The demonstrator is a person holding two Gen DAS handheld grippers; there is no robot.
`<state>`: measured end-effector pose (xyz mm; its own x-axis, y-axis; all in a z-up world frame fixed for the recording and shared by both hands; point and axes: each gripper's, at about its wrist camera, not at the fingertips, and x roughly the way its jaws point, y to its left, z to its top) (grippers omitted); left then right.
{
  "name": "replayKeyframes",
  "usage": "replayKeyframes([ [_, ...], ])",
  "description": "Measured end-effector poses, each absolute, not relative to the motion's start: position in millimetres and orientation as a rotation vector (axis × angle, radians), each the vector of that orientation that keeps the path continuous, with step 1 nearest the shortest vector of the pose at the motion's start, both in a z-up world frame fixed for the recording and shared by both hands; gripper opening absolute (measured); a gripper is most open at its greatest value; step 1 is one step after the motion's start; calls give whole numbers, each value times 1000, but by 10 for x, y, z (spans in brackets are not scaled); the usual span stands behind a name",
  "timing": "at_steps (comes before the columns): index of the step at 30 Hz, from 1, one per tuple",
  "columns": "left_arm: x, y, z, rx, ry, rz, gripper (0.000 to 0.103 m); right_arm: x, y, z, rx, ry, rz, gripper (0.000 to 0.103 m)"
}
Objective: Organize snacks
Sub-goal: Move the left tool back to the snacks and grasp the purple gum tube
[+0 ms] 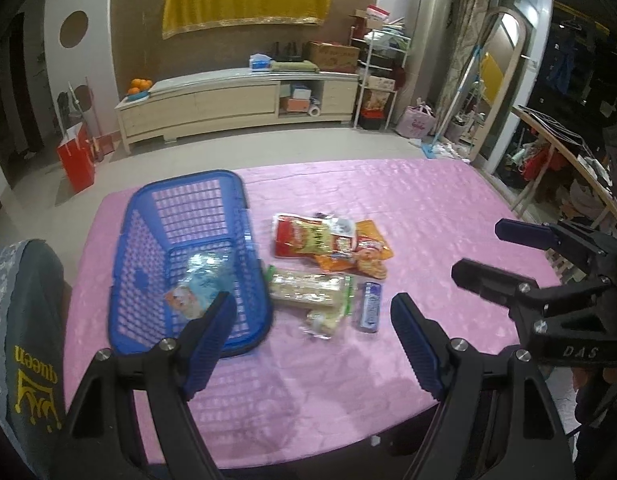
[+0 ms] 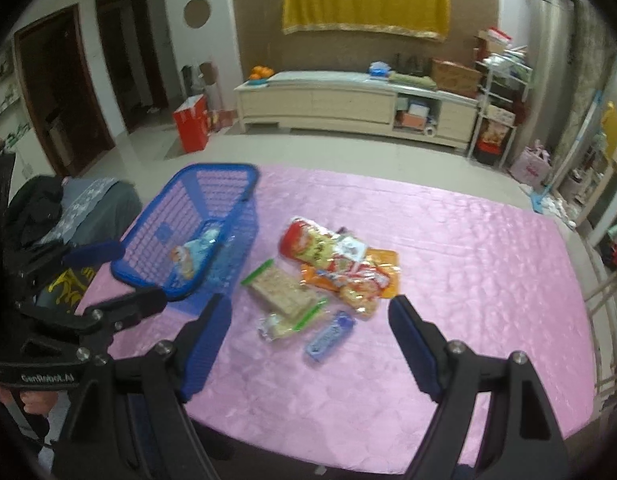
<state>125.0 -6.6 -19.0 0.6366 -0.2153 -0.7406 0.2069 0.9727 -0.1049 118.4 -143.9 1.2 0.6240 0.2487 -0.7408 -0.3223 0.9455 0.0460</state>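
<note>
Left wrist view: left gripper (image 1: 312,312) wide open, empty, above pink table (image 1: 428,216); blue basket (image 1: 148,216) at left holding one pale packet (image 1: 196,288); snack pile (image 1: 328,256) just right of it. Right wrist view: right gripper (image 2: 310,314) wide open, empty, near the same snack pile (image 2: 328,276).

Both wrist views look steeply down, side by side from the near edge, sharing the pink table (image 1: 428,208) and basket (image 2: 212,216).

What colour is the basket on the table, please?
The basket is blue, clearest in the left wrist view.
</note>
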Motion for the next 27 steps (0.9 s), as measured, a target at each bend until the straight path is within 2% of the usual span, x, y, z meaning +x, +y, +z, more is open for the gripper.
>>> replayKeyframes([
  [5, 1296, -345, -310, 7, 853, -262, 78, 1123, -1547, -51, -191, 751, 276, 84],
  [10, 1411, -575, -441, 22, 870, -284, 78, 1230, -1699, -227, -217, 763, 259, 84],
  [17, 1633, -824, -734, 68, 915, -321, 78, 1468, -1957, -601, -166, 917, 269, 84],
  [27, 2019, -1044, -1319, 96, 1037, -339, 78, 1715, -2168, -1135, -108, 1042, 240, 84],
])
